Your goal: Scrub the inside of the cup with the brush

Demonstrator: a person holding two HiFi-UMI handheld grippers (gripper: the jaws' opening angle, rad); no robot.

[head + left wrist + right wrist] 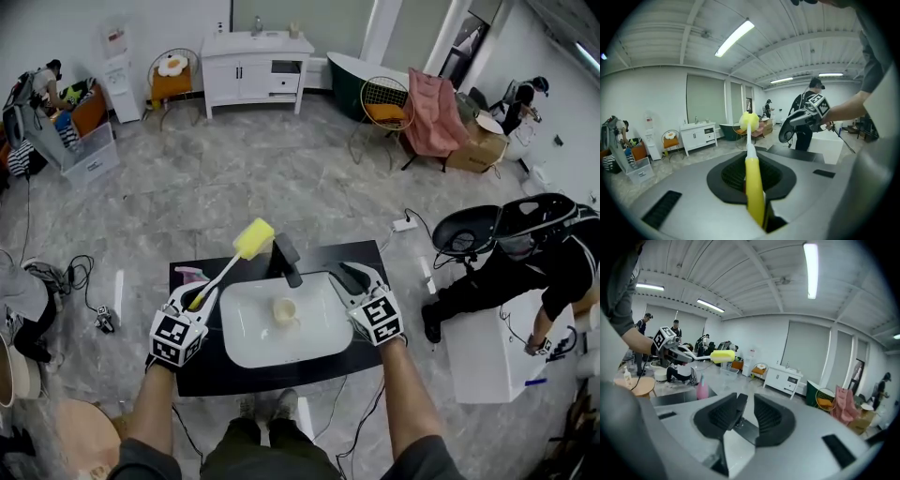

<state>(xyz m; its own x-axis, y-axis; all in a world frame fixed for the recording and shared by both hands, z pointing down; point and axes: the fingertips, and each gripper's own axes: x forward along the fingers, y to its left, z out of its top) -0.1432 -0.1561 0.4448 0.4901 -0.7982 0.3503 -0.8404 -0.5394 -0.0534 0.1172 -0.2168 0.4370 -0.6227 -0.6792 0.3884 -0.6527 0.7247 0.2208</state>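
Note:
A small cream cup [284, 311] stands in the middle of the white sink basin [246, 345] on the black table. My left gripper [202, 298] hovers over the basin's left rim, shut on the yellow handle of the brush [753, 187]. The brush's yellow sponge head [253, 238] points up and away, beyond the basin's far edge and clear of the cup. My right gripper [359, 281] hangs at the basin's right rim, open, with nothing between its pads [768, 420]. Neither gripper view shows the cup.
A black faucet [286, 261] rises at the basin's far edge between the grippers. A pink bottle [190, 274] stands at the table's far left. A person in black [525, 267] bends over a white box [483, 349] on the right. Cables lie on the floor.

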